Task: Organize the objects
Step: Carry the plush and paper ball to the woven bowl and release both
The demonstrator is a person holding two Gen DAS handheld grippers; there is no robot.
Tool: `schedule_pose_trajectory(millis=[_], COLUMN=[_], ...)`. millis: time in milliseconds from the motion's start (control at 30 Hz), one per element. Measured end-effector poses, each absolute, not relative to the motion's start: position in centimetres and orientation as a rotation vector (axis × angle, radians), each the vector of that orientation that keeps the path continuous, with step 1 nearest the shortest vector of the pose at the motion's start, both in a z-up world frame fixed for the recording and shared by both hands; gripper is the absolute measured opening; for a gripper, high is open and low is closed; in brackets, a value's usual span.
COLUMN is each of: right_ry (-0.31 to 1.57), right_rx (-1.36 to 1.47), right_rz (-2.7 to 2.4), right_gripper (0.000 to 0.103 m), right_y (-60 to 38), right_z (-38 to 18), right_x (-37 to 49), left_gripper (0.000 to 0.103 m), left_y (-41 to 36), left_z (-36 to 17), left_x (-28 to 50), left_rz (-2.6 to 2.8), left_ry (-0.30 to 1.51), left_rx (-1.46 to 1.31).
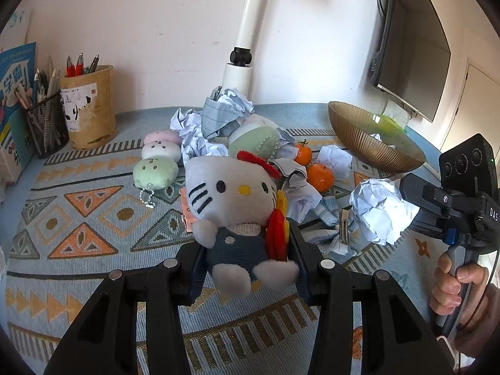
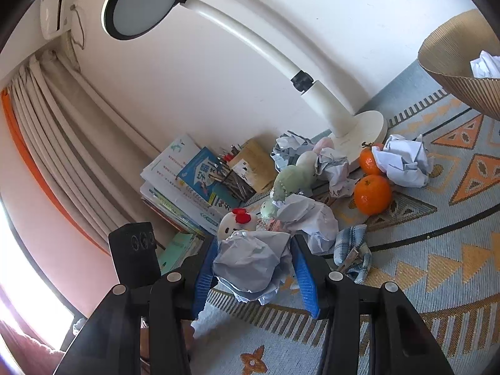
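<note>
My left gripper (image 1: 247, 250) is shut on a white cat plush (image 1: 232, 206) with a red bow and blue overalls, held just above the patterned cloth. My right gripper (image 2: 254, 268) is shut on a crumpled paper ball (image 2: 253, 265), which bulges between its blue pads. In the left wrist view that same paper ball (image 1: 379, 212) shows at the right, in front of the other tool, which a hand (image 1: 453, 287) holds. The plush's head (image 2: 232, 222) peeks out behind the paper in the right wrist view.
A heap of crumpled papers (image 1: 200, 134), round plush toys (image 1: 156, 172) and two oranges (image 1: 318, 176) lies mid-table. A gold ribbed bowl (image 1: 353, 131) stands right, pen holders (image 1: 89, 106) and books (image 2: 175, 181) left, a white lamp (image 2: 343, 122) behind. A checked cloth (image 2: 351, 247) lies near.
</note>
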State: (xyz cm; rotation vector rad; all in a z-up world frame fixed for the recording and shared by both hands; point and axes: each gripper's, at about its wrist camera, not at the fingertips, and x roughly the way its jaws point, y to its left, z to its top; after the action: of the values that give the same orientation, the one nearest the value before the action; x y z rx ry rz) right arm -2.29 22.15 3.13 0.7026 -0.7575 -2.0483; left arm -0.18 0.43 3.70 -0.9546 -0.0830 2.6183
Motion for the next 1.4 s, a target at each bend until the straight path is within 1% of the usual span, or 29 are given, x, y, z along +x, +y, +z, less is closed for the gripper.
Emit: schedule_pose_trajectory(millis=[867,1000,1167,1233,1400], right_ry=[-0.830,-0.769,-0.823,-0.852,-0.814], right_rx=[0.681,0.655,0.603,0.581,0.528], right_rz=[-1.992,-1.983,-1.989,-2.001,-2.090], right_gripper=[0.047,0.048,0.048,0.048,0.048], right_y=[22.9,22.7,24.9,26.2,29.5], right_z=[2.5,3.9,5.6,6.5,9.7], right_x=[-2.4,-1.4,-1.9,-2.4,-3.5], left_gripper=[0.043,0.043,0.043,0.043,0.043], left_y=[-0.2,0.2,1.7,2.5,6.0], left_z=[3.7,4.2,5.8,7.0,10.7], left_x=[-0.3,-0.1,-0.6,-1.3,-4.1], left_rz=[2.662,2.675,2.667,2.650,2.622], left_ry=[-0.127,-0.100,-0.022,-0.006,0.083], left_rx=[-0.973,-0.972,-0.952,-0.935,-0.863])
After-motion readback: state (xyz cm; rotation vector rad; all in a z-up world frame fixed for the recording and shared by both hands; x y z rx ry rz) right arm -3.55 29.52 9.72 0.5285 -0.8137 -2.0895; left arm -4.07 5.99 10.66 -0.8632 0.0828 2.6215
